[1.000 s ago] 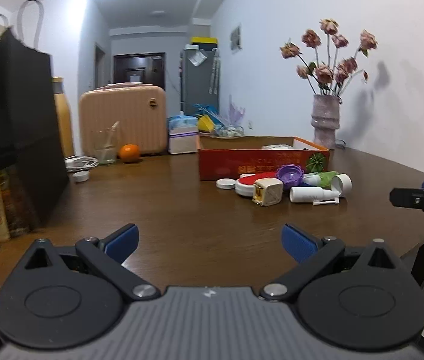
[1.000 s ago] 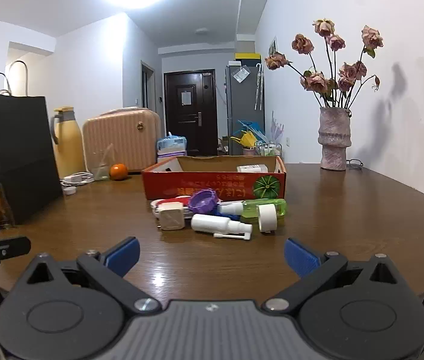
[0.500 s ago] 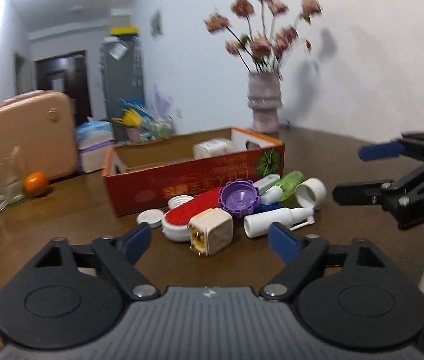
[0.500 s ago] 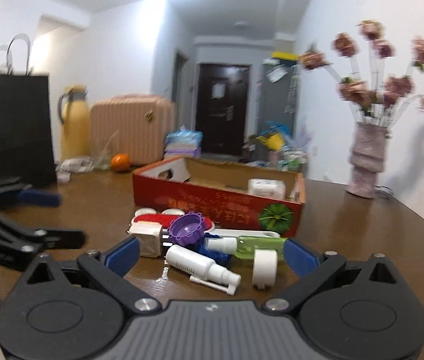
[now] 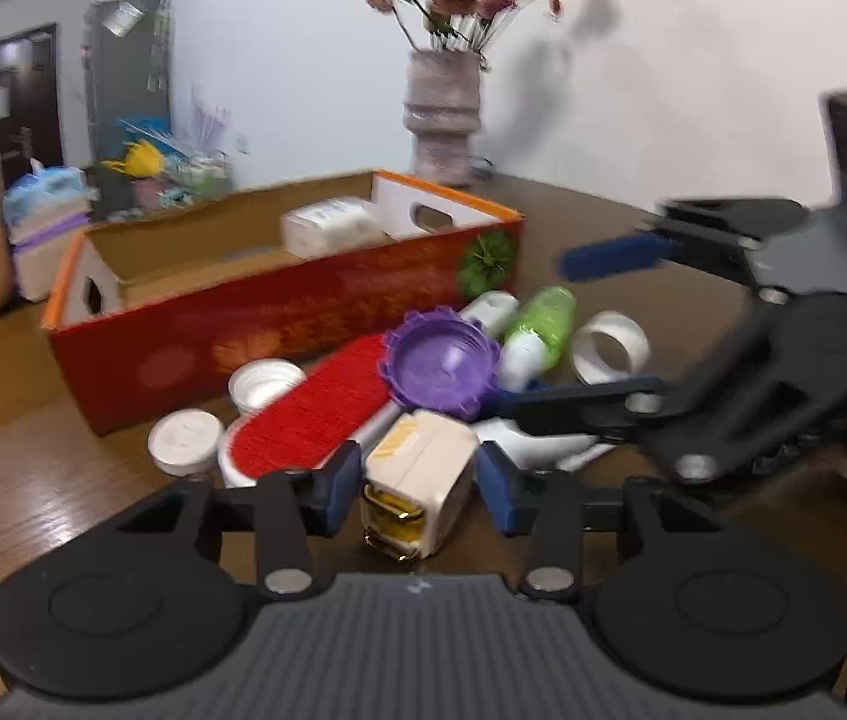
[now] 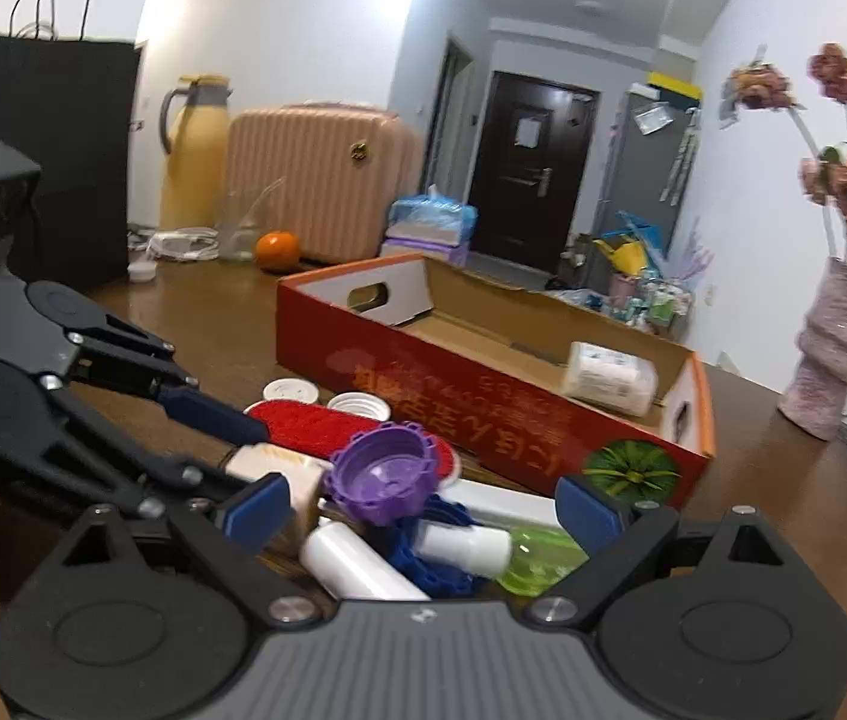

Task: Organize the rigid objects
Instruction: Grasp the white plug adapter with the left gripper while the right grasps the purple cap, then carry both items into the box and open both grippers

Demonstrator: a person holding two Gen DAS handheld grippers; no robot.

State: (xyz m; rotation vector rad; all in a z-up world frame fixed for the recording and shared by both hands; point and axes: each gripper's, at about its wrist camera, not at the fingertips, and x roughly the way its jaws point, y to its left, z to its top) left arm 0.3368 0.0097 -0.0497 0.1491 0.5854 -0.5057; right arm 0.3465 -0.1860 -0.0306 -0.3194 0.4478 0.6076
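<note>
Crowding in on the same small heap, both tools are very near each other. The left gripper (image 5: 417, 483) has its fingers spread either side of the white plug adapter (image 5: 417, 480), close against it; I cannot tell whether they touch it yet, so it counts as released for now. The adapter sits on the worktop (image 5: 33, 480) at the near edge of the pile, just beside the red brush (image 5: 309, 414) and below the purple cap (image 5: 444, 360). The right gripper (image 6: 423, 507) is spread wide and empty over the white spray bottle (image 6: 357, 570), the green bottle (image 6: 537, 558) and a blue piece I cannot identify. The red cardboard box (image 6: 483, 384), holding one white packet (image 6: 609, 378), stands just behind the heap.

The risk I see is a collision: the two tools could knock together as either one lifts. The adapter also looks blocky and smooth, so an off-centre squeeze might twist it out, nudging the brush and the loose white lids (image 5: 186, 441).
</note>
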